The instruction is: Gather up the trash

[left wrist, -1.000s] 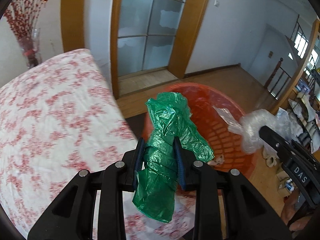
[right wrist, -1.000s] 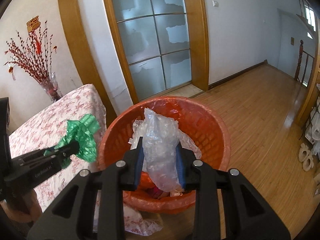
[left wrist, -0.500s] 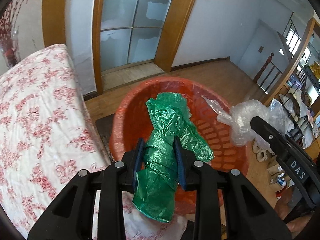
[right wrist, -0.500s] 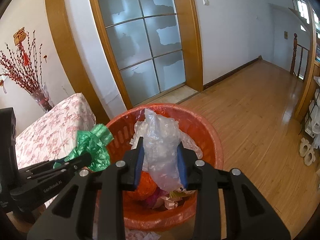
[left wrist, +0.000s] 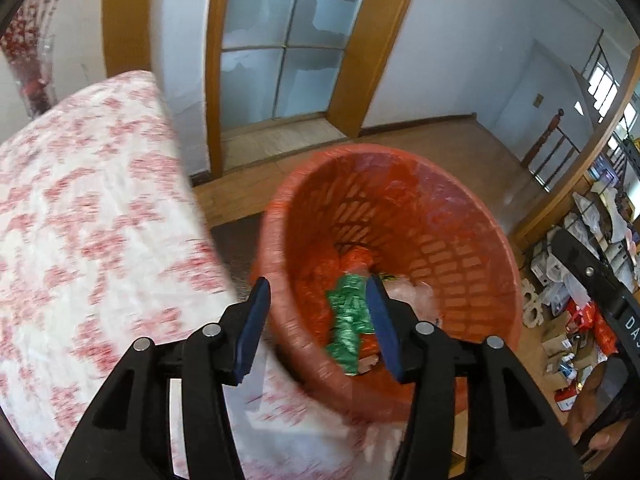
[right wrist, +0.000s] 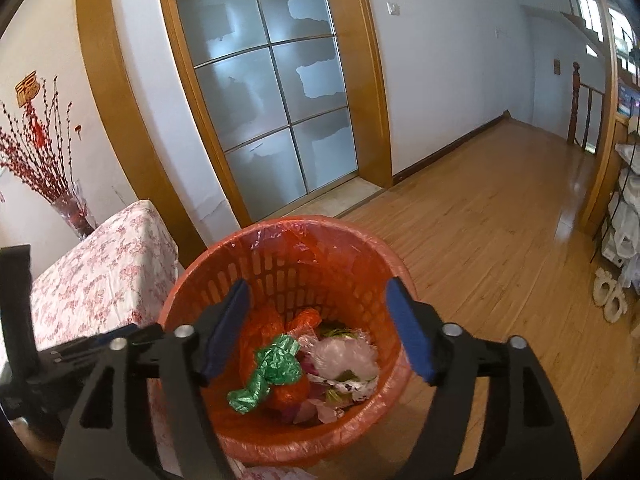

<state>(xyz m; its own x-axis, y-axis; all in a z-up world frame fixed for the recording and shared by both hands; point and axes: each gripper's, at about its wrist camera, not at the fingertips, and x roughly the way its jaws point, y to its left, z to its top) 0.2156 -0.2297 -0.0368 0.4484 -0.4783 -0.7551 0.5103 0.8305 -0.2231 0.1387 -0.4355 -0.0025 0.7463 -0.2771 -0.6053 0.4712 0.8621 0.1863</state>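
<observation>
The right gripper (right wrist: 318,330) hung above the orange basket (right wrist: 192,280), jaws opening with nothing between them; a green bag (right wrist: 266,376) and clear plastic (right wrist: 344,356) lay inside.

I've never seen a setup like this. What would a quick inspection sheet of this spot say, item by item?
Surface: floral tablecloth on a table beside the basket.
Job's things: green bag and clear plastic wad lie inside the orange basket.
Clutter: red and mixed scraps in the basket; slippers on the floor.
Grippers: left gripper and right gripper over the basket, jaws opening, nothing between them.
Cables: nothing seen.
Surroundings: frosted glass door, wooden floor, vase of red branches.
</observation>
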